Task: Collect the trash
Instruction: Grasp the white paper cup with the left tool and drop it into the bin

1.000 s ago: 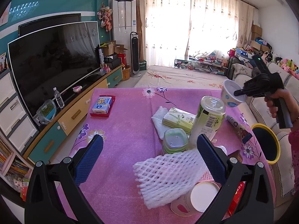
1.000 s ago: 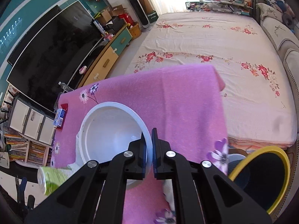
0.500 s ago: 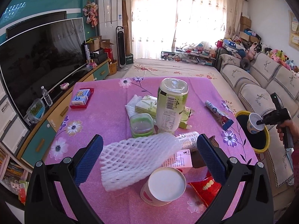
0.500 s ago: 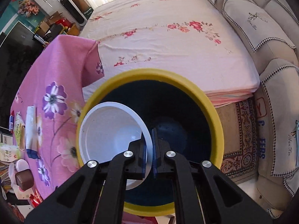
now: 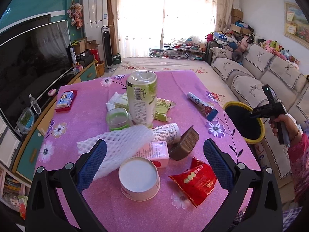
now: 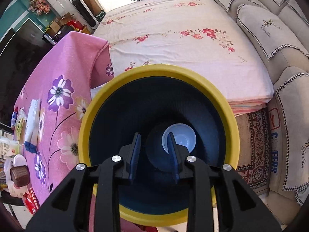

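A yellow-rimmed dark bin [image 6: 218,98] stands beside the pink table [image 5: 81,116]; it also shows in the left wrist view [image 5: 259,133]. A white cup [image 6: 183,139] lies at the bin's bottom. My right gripper [image 6: 154,141] is open and empty just above the bin mouth; it shows in the left wrist view [image 5: 253,114]. My left gripper [image 5: 154,152] is open over the trash pile: white foam net [image 5: 117,143], upturned paper cup [image 5: 139,177], red wrapper [image 5: 195,179], pink carton [image 5: 156,152], brown box [image 5: 185,143], green can [image 5: 142,98].
A tube [image 5: 200,104], green-lidded tub [image 5: 116,118], tissue pack and blue-red box [image 5: 65,100] also lie on the table. A TV [image 5: 29,61] and cabinet stand left, a sofa [image 5: 260,77] right, a floral mat [image 6: 173,38] beyond the bin.
My right gripper carried the white cup from over the table to the bin, then opened; the cup dropped to the bin's bottom. My left gripper pulled back and stayed open.
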`<state>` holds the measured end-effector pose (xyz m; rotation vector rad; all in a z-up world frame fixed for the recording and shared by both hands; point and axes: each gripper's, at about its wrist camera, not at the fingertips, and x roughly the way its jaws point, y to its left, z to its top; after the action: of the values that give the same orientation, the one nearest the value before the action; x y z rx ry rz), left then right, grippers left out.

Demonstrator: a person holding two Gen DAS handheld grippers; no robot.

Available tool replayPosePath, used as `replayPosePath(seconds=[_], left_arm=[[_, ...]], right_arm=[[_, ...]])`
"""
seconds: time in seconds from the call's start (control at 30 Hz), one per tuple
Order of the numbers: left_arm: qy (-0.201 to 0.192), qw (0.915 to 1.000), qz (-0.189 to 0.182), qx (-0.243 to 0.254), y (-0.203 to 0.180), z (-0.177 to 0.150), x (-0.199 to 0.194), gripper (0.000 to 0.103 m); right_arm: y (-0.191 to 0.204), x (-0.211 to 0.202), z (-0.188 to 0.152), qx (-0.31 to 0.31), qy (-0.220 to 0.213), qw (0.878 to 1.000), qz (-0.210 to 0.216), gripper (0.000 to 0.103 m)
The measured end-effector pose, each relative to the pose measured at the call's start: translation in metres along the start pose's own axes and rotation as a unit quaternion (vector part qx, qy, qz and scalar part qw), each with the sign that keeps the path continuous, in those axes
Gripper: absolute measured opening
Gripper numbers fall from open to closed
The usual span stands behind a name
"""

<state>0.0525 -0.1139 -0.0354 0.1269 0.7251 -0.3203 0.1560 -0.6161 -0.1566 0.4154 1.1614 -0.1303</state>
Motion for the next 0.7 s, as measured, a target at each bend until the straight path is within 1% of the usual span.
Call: replayPosePath(seconds=[0.07,0.17,0.23,0.3,0.37,0.4,0.53,0.6,0.67,0.7], left_arm=[[0.0,0.9999,0.003,0.017,-0.005,-0.012,0.003,0.099],[0.006,0.9995,0.007,0.031,-0.007,-0.029,0.01,0.099],[0.015,0.9991,0.016,0.035,-0.005,-0.037,0.017,0.099],[0.015,0.999,0.029,0.032,-0.003,-0.043,0.023,0.098],[0.016,0.9993,0.027,0.021,0.002,-0.046,0.028,0.093],[0.019,0.9994,0.024,0.017,0.006,-0.048,0.032,0.093],[0.043,0.9988,0.022,-0.002,0.016,-0.055,0.05,0.082],[0.047,0.9987,0.019,-0.007,0.019,-0.057,0.057,0.077],[0.055,0.9983,0.016,-0.01,0.019,-0.058,0.063,0.067],[0.057,0.9982,0.015,-0.013,0.02,-0.059,0.065,0.064]], right_arm=[[0.009,-0.01,-0.009,-0.016,-0.007,1.0,0.005,0.031],[0.025,-0.019,-0.018,-0.038,-0.012,0.999,0.0,0.032],[0.033,-0.022,-0.02,-0.048,-0.014,0.999,0.002,0.032],[0.04,-0.025,-0.02,-0.054,-0.015,0.998,0.004,0.032],[0.045,-0.027,-0.019,-0.057,-0.016,0.998,0.006,0.032],[0.047,-0.026,-0.019,-0.058,-0.015,0.998,0.007,0.032],[0.053,-0.024,-0.017,-0.061,-0.012,0.998,0.009,0.032],[0.054,-0.022,-0.018,-0.061,-0.011,0.998,0.009,0.032],[0.054,-0.02,-0.019,-0.063,-0.009,0.998,0.009,0.032],[0.053,-0.02,-0.019,-0.063,-0.009,0.998,0.009,0.032]])
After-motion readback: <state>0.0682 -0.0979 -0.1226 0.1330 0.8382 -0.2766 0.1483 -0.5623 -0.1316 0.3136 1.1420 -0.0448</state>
